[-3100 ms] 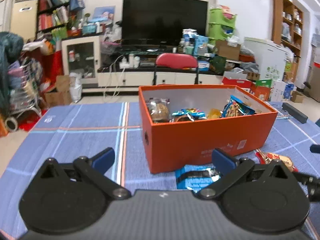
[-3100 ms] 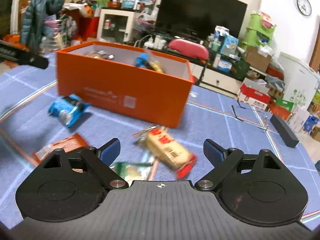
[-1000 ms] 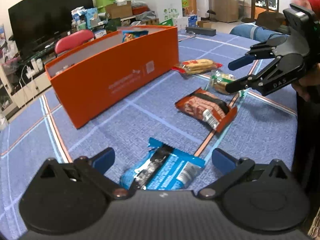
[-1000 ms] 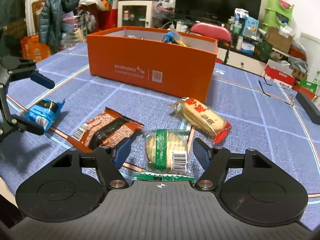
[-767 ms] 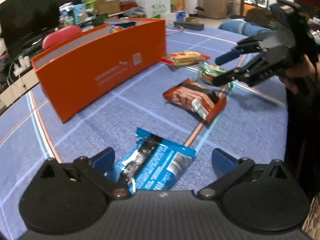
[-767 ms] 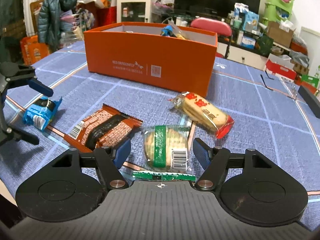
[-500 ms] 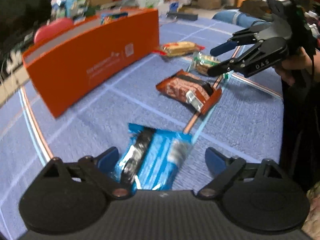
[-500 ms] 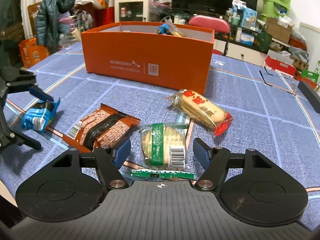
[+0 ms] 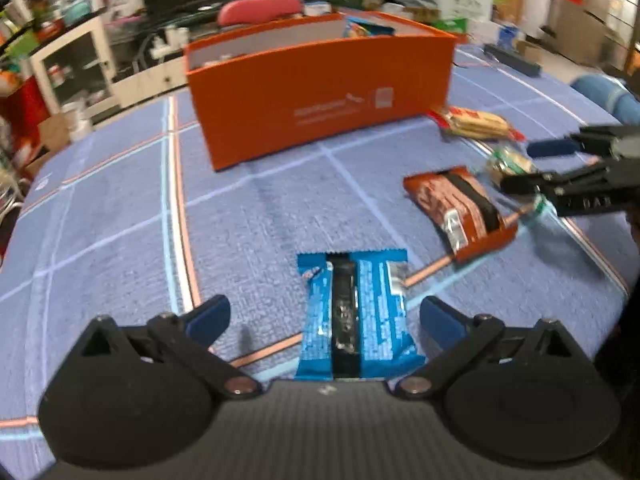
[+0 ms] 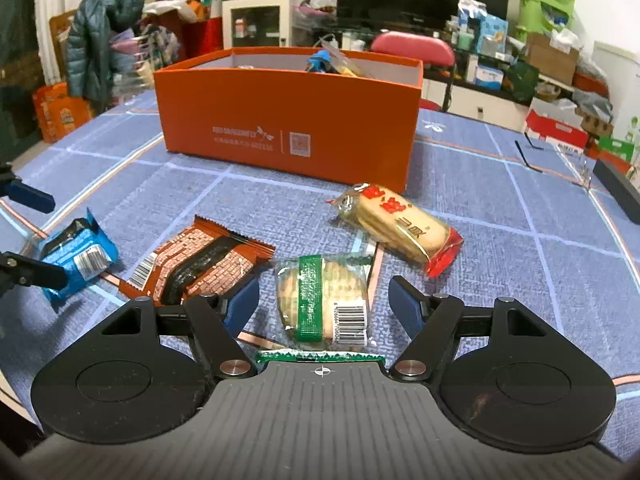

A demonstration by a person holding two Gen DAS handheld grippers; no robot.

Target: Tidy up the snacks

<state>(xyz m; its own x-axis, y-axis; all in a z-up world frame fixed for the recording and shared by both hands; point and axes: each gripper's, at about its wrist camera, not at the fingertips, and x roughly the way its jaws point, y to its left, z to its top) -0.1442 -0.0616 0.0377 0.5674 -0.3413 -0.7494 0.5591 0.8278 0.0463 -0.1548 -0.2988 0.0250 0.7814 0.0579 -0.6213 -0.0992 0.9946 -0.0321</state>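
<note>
An orange box (image 9: pixel 320 92) (image 10: pixel 288 120) with several snacks inside stands on the blue checked tablecloth. My left gripper (image 9: pixel 324 316) is open around a blue snack packet (image 9: pixel 356 312), which lies flat between the fingers; it also shows in the right wrist view (image 10: pixel 76 256). My right gripper (image 10: pixel 324 304) is open around a green-banded cracker pack (image 10: pixel 320 300) lying on the cloth. A brown-orange wafer packet (image 10: pixel 200 268) (image 9: pixel 460 208) lies between the two. A red-ended biscuit pack (image 10: pixel 400 228) (image 9: pixel 472 122) lies near the box's right corner.
A black bar (image 10: pixel 616 190) and thin glasses (image 10: pixel 528 152) lie at the table's far right. A red chair (image 10: pixel 412 50), a television and cluttered shelves stand behind the table. The table's near edge runs close to both grippers.
My left gripper has swung left and lined up with the blue packet, which now lies straight between its fingers. My right gripper has stayed open around the green cracker pack.
</note>
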